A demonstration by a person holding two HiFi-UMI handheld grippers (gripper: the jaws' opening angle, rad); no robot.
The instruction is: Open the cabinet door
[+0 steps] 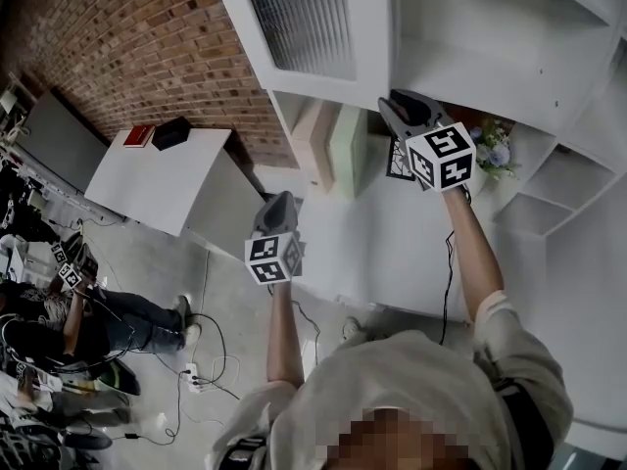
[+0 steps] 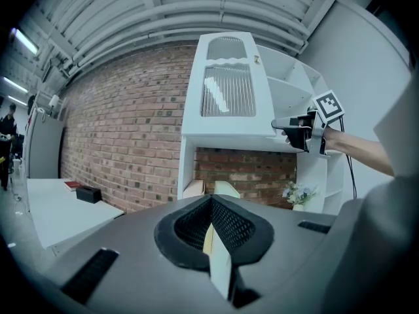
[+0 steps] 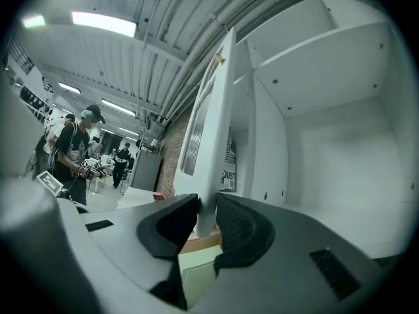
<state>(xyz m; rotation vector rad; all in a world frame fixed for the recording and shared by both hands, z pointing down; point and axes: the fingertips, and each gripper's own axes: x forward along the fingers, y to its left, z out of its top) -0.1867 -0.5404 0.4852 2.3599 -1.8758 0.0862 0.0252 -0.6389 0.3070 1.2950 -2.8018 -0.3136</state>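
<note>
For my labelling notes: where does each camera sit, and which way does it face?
Head view: on the head, facing steeply down; shows both forearms, left gripper, right gripper.
Left gripper view: on that gripper, facing the cabinet door; shows its shut jaws.
Right gripper view: on that gripper, along the door's edge; its jaws clamp it.
Shared: all show the door.

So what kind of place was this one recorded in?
Likely a lab or workshop in an industrial-style room: bare red brick wall, exposed white ceiling pipes, and a white open-shelved cabinet.
</note>
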